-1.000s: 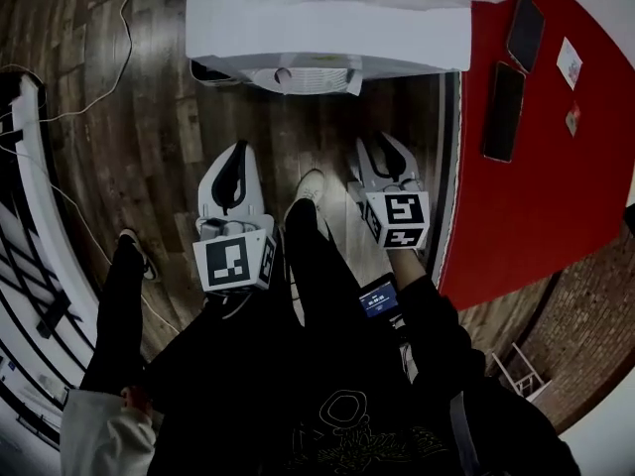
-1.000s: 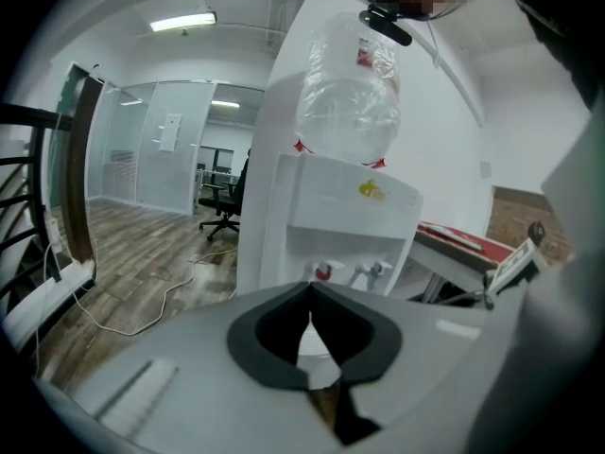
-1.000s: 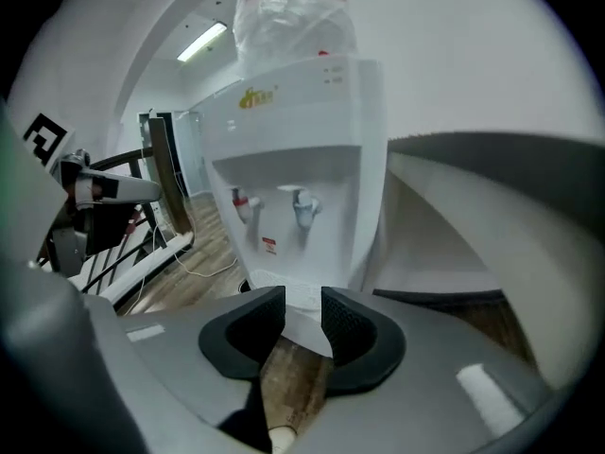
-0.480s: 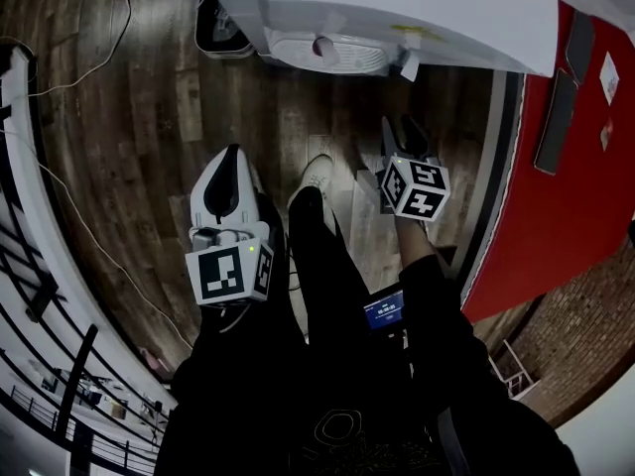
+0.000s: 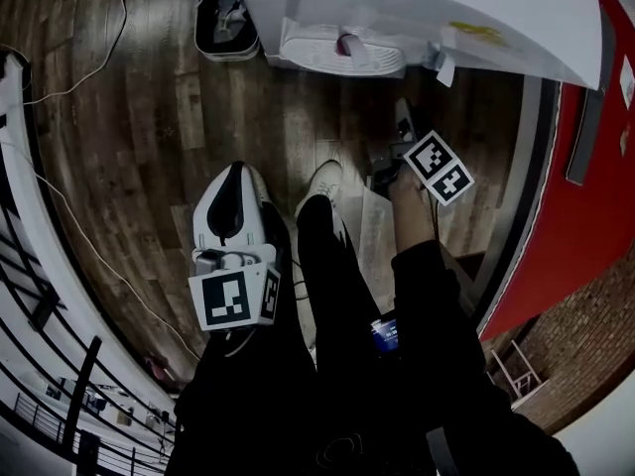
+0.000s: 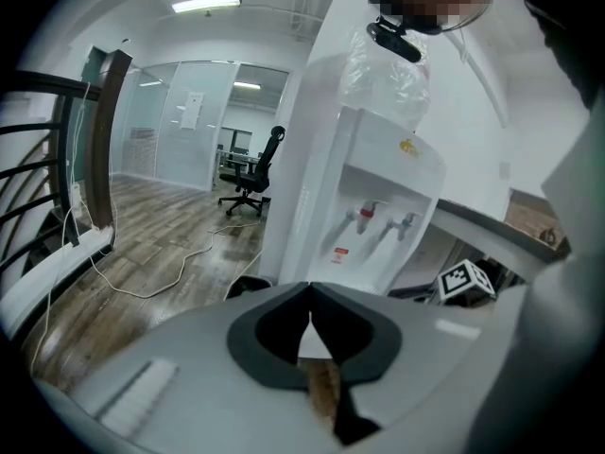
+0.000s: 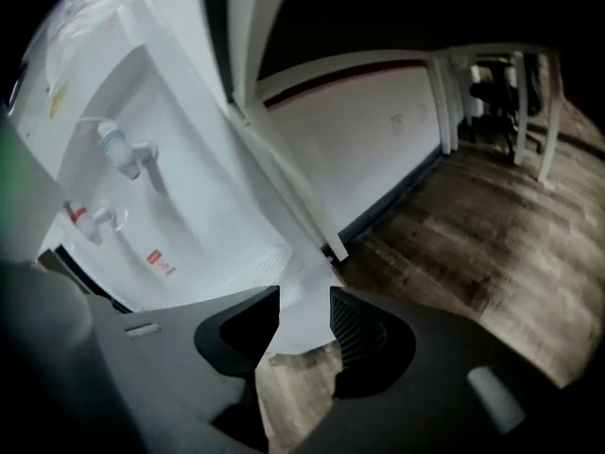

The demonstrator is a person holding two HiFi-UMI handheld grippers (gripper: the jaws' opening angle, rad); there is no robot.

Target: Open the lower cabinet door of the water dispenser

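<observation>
The white water dispenser point(image 5: 417, 8) stands ahead of me, its drip tray point(image 5: 337, 53) jutting out under the red and blue taps point(image 6: 378, 218). Its lower front shows only as a white strip between the right jaws; the rest is hidden behind the gripper bodies. My left gripper point(image 5: 236, 167) hangs over the wood floor, short of the dispenser point(image 6: 378, 197), shut and empty, its tips meeting point(image 6: 308, 288). My right gripper point(image 5: 400, 117) sits rolled over, close below the tray's right end. In the right gripper view its jaws point(image 7: 304, 305) are opening, with nothing between them, aimed at the dispenser point(image 7: 161, 187) base.
A black bin point(image 5: 226, 18) sits on the floor left of the dispenser. A red table point(image 5: 566, 206) runs along the right. The person's legs and a white shoe point(image 5: 322, 181) stand between the grippers. A white cable point(image 5: 79, 87) trails across the floor at left, beside a railing point(image 5: 30, 266).
Both grippers have sunk lower. The right gripper has rolled, turning its marker cube, and moved closer under the drip tray. The dispenser now fills more of the head view.
</observation>
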